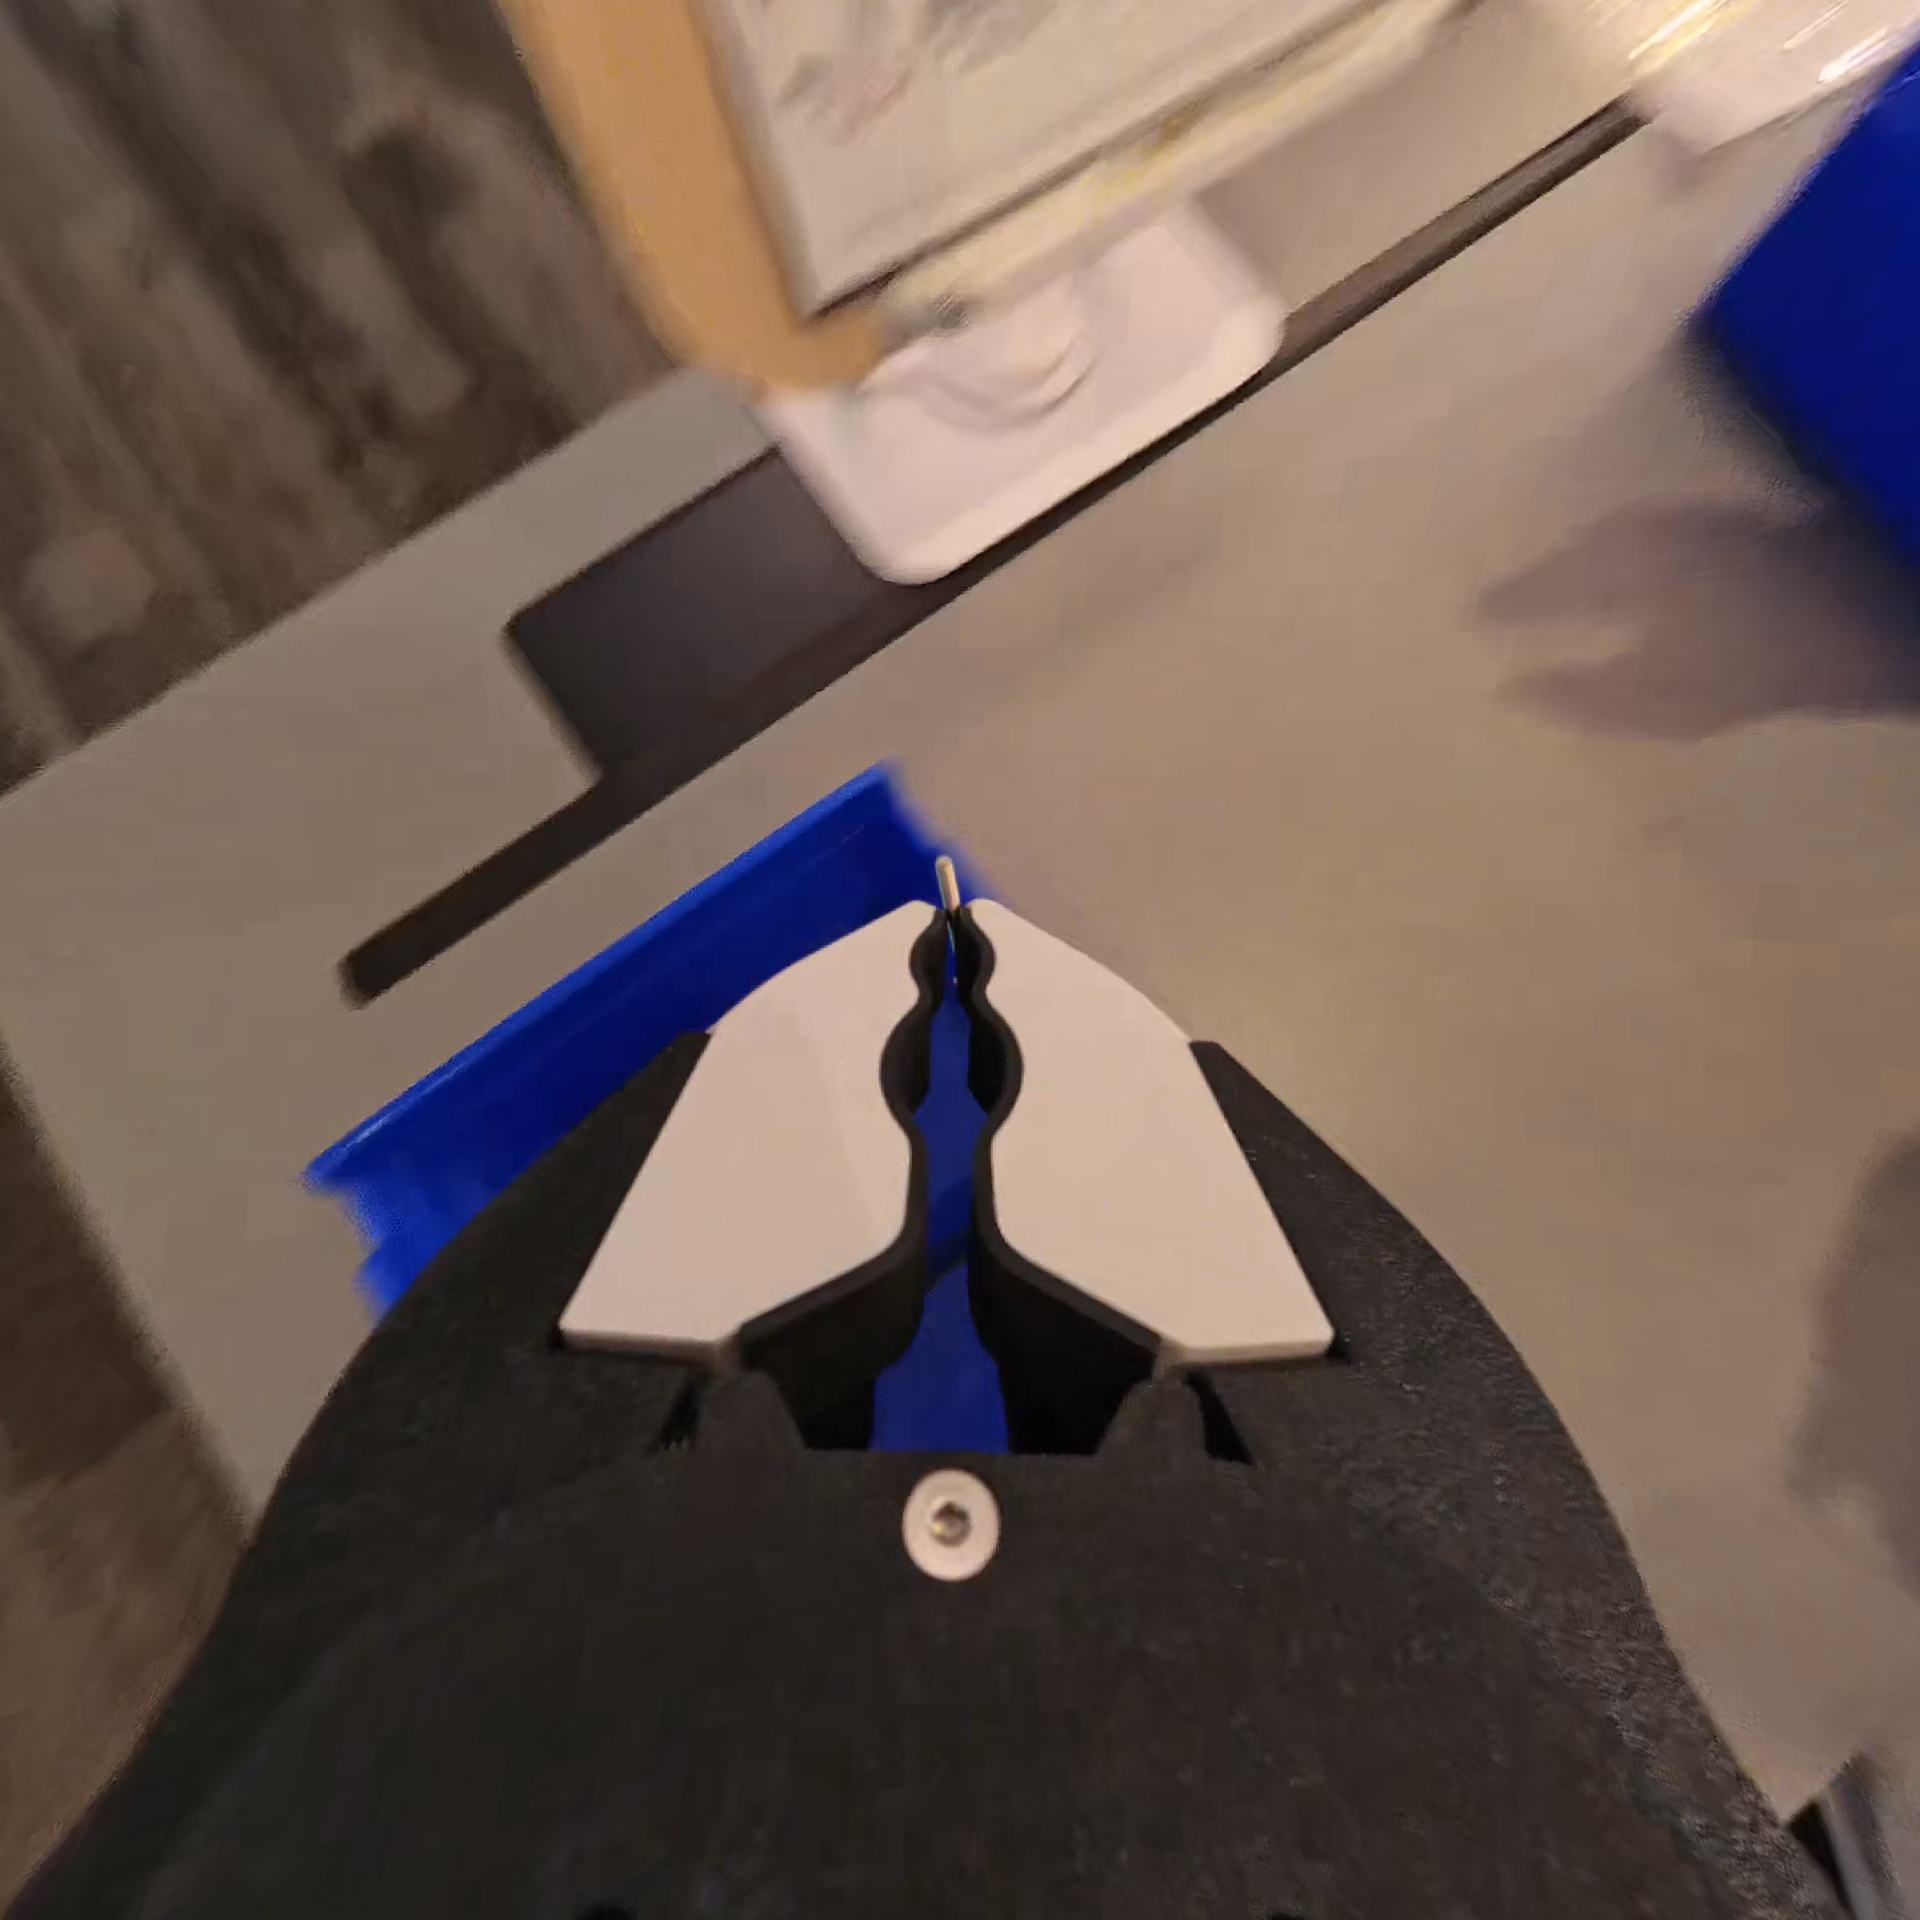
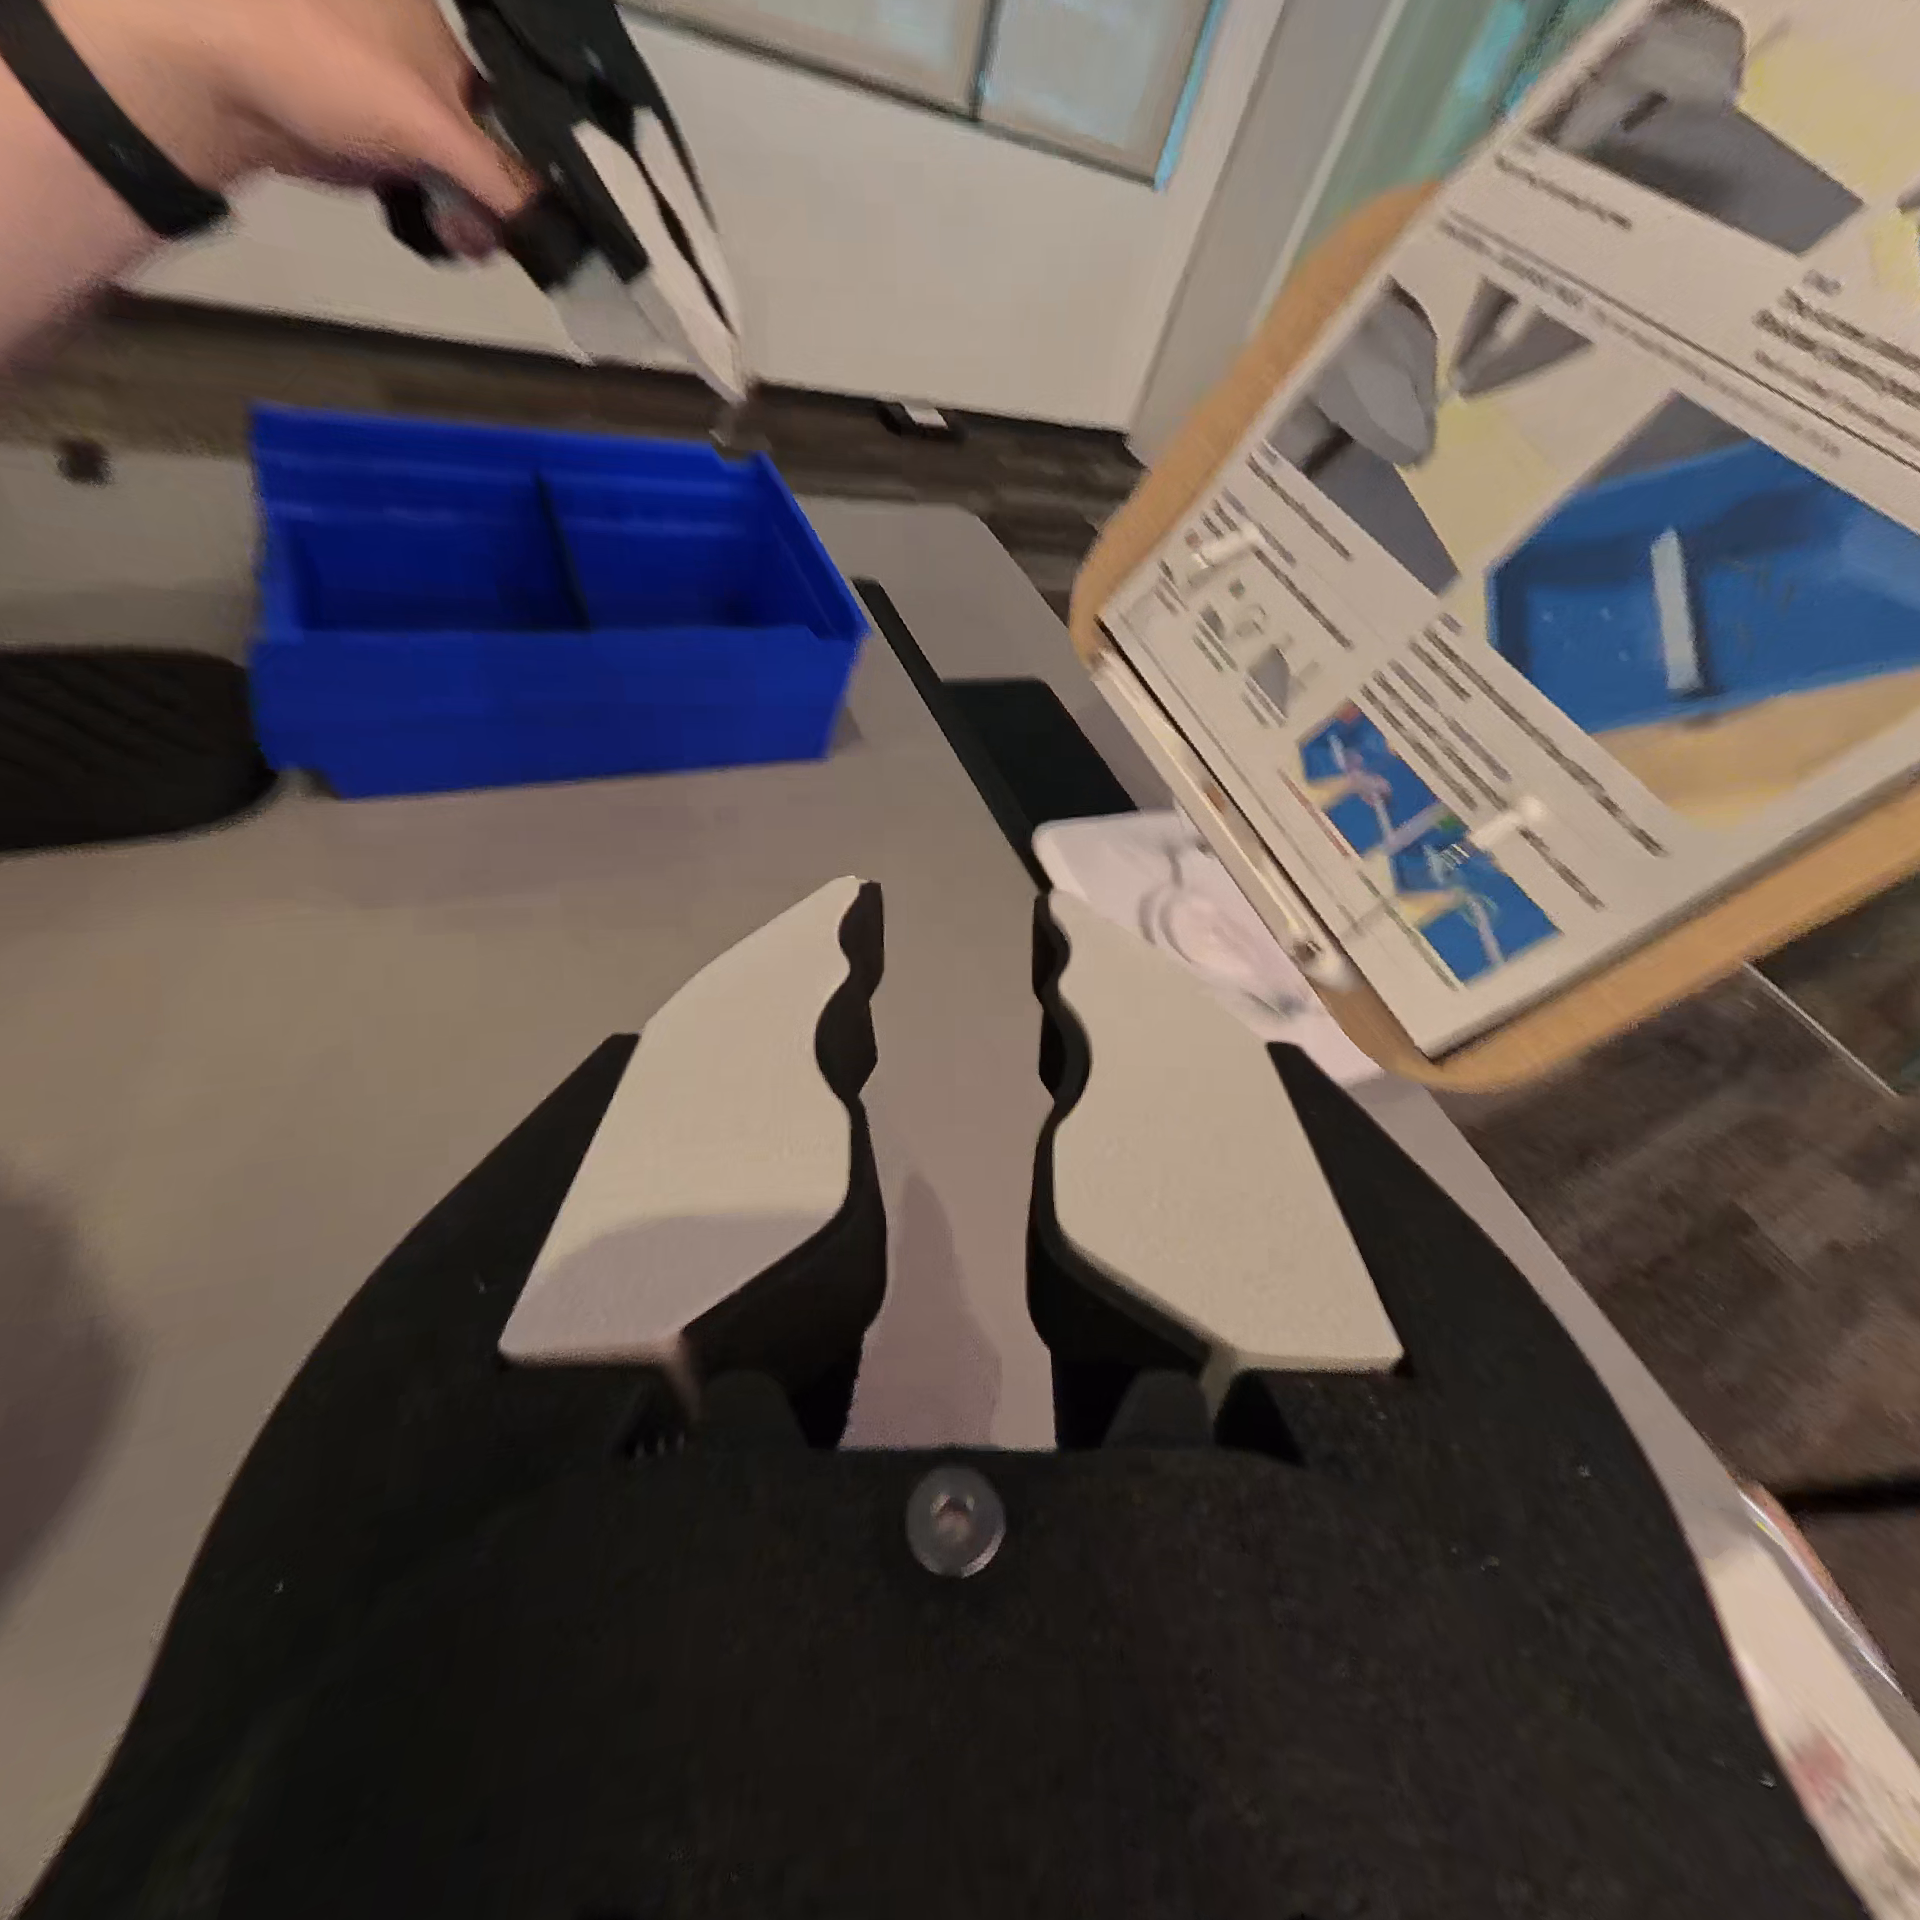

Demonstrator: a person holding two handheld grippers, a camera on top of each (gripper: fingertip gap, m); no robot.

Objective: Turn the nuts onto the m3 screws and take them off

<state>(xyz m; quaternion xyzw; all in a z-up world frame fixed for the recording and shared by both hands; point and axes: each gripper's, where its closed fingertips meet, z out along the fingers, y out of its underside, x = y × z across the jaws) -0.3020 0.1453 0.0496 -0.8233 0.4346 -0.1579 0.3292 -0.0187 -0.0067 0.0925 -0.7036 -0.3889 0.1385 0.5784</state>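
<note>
Blue bin [image 2: 540, 665]; grey table [image 2: 416, 935]; grey-and-black right claw [image 2: 956, 914]; tan-edged board [image 2: 1195, 499].

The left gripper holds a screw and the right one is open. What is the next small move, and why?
Probably move the right gripper to the blue bin for a nut: its jaws are open and empty over the table, while the left gripper is shut on a screw above the bin.
</note>
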